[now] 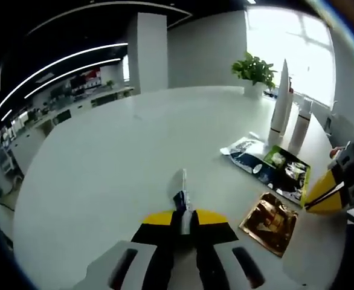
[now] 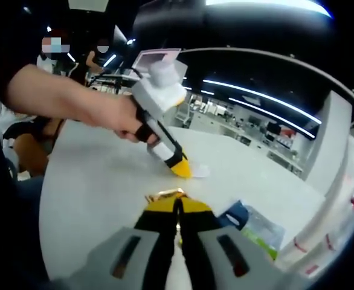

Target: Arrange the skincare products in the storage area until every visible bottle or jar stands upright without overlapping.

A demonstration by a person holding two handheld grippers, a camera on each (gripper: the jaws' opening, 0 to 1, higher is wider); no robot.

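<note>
Two white bottles (image 1: 289, 112) stand upright on the counter (image 1: 122, 163); left gripper (image 1: 185, 212) pinches a sachet (image 1: 183, 192), right gripper (image 2: 178, 212) pressed together.

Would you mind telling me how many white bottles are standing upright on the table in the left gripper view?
2: a tall bottle at the table's far right, and a shorter bottle just right of it, behind the sachets. Others may be hidden.

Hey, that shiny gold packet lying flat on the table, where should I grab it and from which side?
The gold packet lies flat, so there is no body to close around. Probably best to pinch a free edge or corner, coming in low along the white table, from the side away from the green-and-black packet beside it. The right gripper is close.
</note>
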